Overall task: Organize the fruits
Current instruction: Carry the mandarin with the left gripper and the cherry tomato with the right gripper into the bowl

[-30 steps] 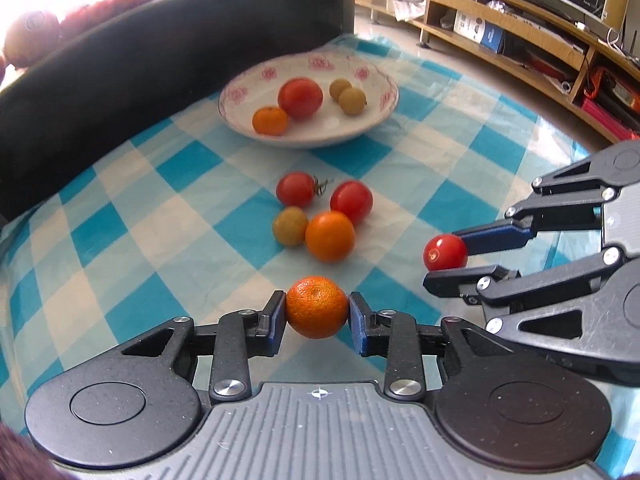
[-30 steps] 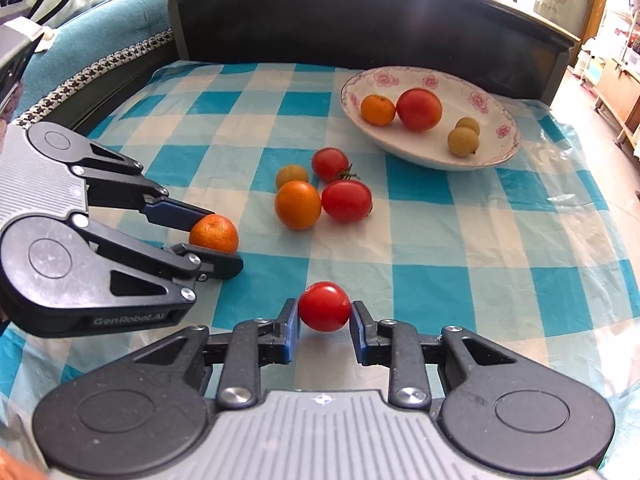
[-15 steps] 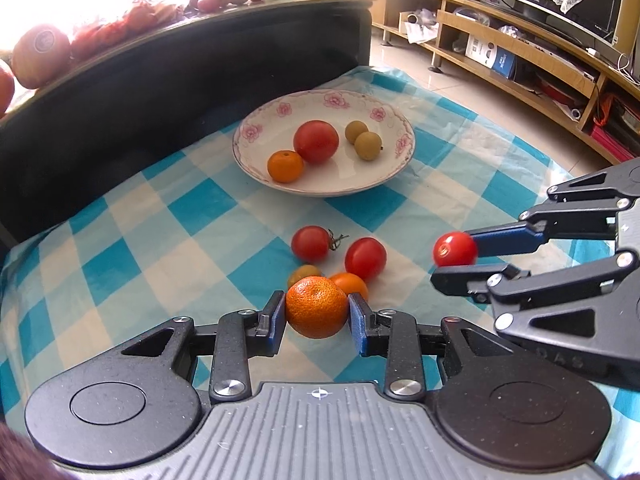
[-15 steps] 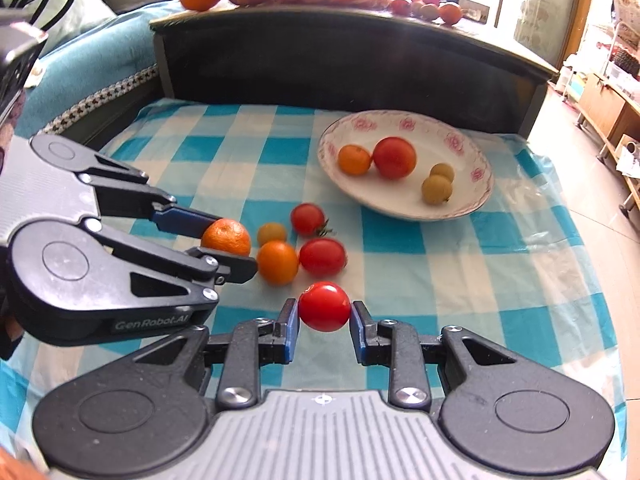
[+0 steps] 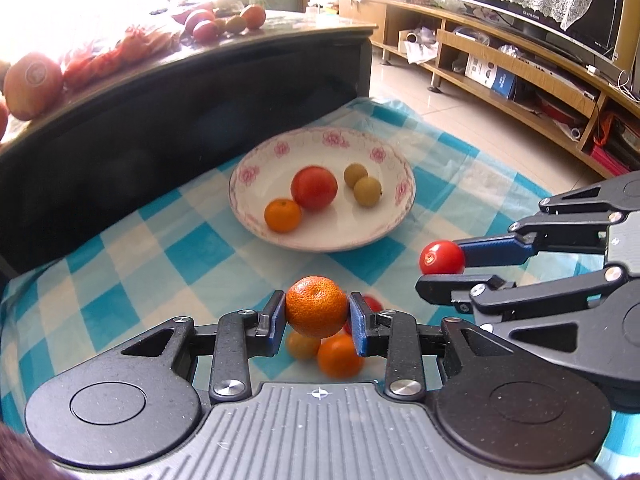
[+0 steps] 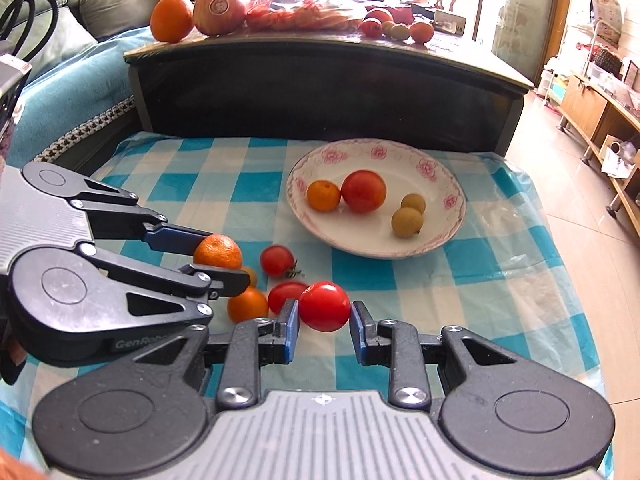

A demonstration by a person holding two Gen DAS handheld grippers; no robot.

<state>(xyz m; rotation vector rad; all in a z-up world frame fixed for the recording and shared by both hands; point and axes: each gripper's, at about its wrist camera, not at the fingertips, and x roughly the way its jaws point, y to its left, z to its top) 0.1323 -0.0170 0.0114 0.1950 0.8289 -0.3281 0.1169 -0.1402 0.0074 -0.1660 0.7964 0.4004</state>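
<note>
A: What is the setting?
B: A living room. A blue and white checked cloth covers a low surface, and a dark table stands behind it in the upper half of both views. Loose fruit lies on top of that table, and wooden shelves run along the right edge.

A: Where is the plate?
B: The flowered plate sits on the cloth at the middle of the left view. It holds a small orange, a big tomato touching that orange, and two yellowish round fruits side by side to the right.

A: What about the left gripper?
B: The left gripper is clamped on a mandarin, pinched between its blue pads at lower centre. In the right view the same mandarin appears at centre left, above the fruit lying on the cloth.

A: And the right one?
B: The right gripper grips a cherry tomato at lower centre. The left view shows that cherry tomato at the right, just beside the plate's rim in the frame.

A: Is anything left on the cloth?
B: Yes. A stemmed tomato, another tomato, an orange and a small yellowish fruit partly hidden behind the left gripper's fingers, all close together.
</note>
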